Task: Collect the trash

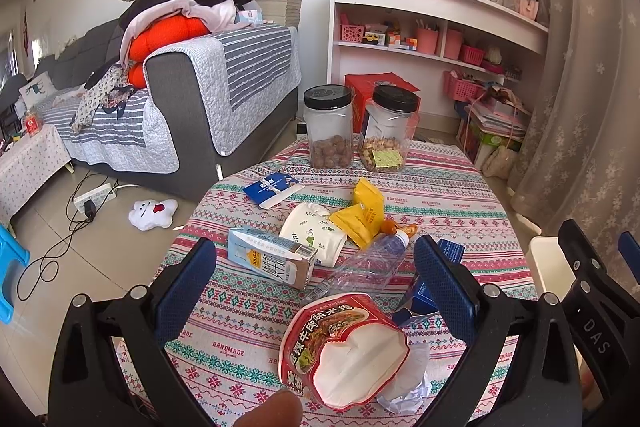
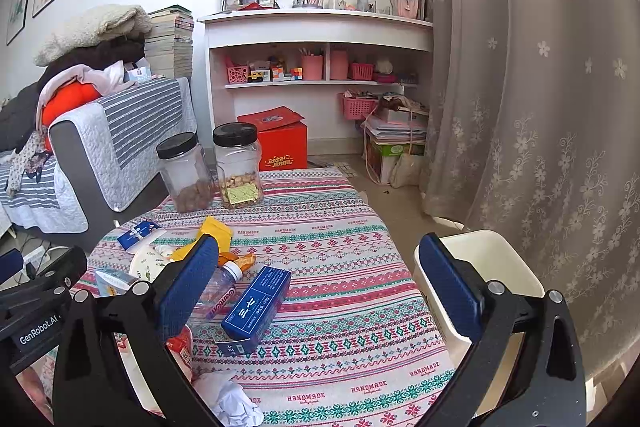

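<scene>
Trash lies on a round table with a patterned cloth [image 1: 440,195]. My left gripper [image 1: 316,267] is open above a red noodle cup [image 1: 340,351], a milk carton [image 1: 272,259] and a crushed clear bottle [image 1: 368,263]. Yellow wrappers [image 1: 364,211], a white paper cup [image 1: 316,231], a blue-white packet [image 1: 272,189] and crumpled paper [image 1: 408,383] lie nearby. My right gripper [image 2: 320,275] is open over a blue box [image 2: 260,303]. A cream bin [image 2: 492,267] stands at the table's right edge, behind the right finger [image 2: 452,287].
Two black-lidded jars [image 1: 328,127] [image 1: 388,131] with snacks stand at the table's far side. A grey sofa [image 1: 192,99] with piled clothes is on the left, white shelves [image 2: 320,27] behind, a curtain [image 2: 540,87] on the right. Cables [image 1: 60,227] lie on the floor.
</scene>
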Available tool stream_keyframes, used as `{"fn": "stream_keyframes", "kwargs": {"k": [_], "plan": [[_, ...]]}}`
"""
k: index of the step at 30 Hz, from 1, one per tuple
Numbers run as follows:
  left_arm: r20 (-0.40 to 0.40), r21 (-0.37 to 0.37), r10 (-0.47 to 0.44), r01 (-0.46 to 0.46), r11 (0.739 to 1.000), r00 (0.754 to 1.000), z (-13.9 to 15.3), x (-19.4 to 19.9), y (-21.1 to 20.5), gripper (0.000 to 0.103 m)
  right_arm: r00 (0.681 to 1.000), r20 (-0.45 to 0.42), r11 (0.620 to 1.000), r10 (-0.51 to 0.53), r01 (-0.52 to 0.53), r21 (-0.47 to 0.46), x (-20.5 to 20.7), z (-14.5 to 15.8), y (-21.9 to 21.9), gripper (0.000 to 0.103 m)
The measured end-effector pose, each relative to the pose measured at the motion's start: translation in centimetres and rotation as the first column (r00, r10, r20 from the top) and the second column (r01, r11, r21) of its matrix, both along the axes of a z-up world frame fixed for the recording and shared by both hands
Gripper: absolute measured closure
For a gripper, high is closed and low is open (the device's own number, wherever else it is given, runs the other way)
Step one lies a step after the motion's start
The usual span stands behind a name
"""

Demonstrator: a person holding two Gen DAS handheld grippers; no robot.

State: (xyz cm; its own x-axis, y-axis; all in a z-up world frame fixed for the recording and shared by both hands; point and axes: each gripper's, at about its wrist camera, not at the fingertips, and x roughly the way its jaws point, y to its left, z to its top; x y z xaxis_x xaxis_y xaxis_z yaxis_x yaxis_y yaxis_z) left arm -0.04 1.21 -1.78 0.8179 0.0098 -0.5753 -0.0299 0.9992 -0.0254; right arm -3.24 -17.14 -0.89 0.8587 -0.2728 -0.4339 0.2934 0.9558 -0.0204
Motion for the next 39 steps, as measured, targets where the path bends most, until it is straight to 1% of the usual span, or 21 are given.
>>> {"fn": "stream_keyframes", "kwargs": {"k": [39], "plan": [[-0.007, 0.001, -0.001, 0.001, 1.000, 1.000, -0.10, 0.10, 0.11, 0.007, 1.000, 0.000, 1.000, 0.000, 0.000, 0.005, 0.00, 0.05, 0.03, 0.007]]}}
